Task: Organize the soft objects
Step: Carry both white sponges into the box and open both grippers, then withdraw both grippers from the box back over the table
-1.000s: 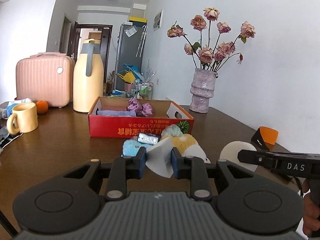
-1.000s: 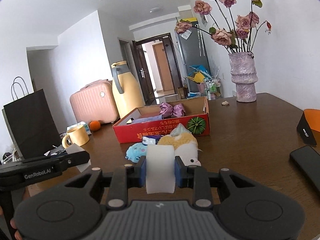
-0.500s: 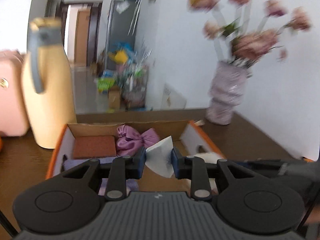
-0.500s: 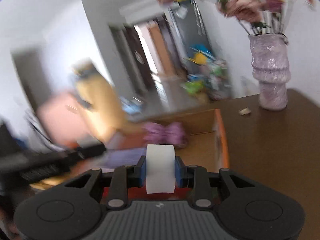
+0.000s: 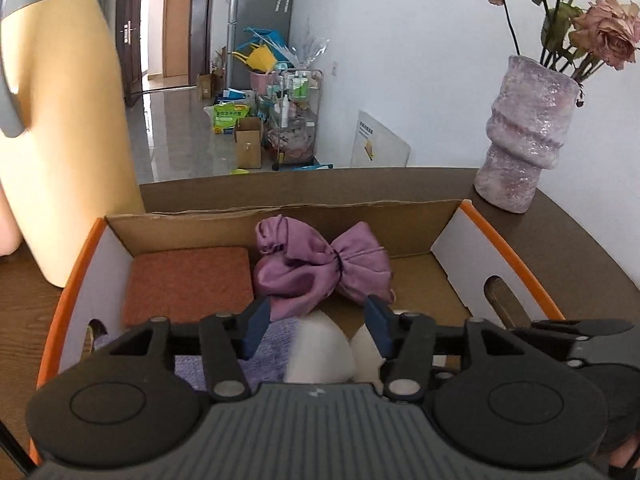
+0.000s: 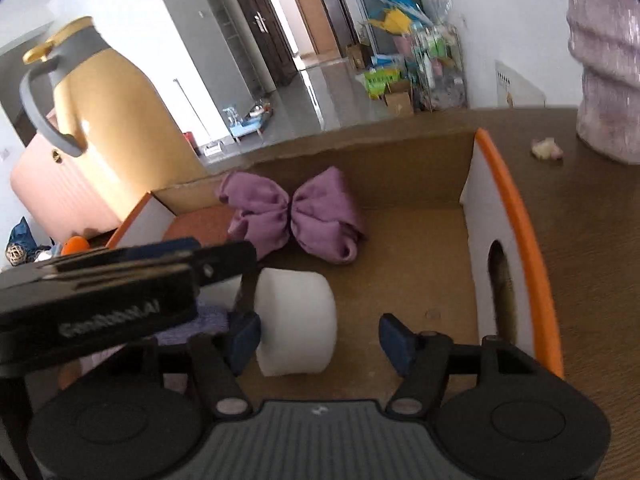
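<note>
Over the box [image 6: 500, 200], right gripper [image 6: 320, 338] opening, white sponge [image 6: 296, 320] between.

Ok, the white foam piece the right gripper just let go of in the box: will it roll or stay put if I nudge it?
The white foam piece is curved on top, so it may rock or roll. It looks light and spongy; a nudge would likely move it easily. The right gripper jaws are opening, one pad beside it, so withdrawing could drag it across the cardboard box floor.

A lived-in home: hallway door [image 5: 176, 20], fridge [image 5: 260, 16], dried roses in a vase [image 5: 528, 132], thermos jug [image 6: 120, 120].
</note>
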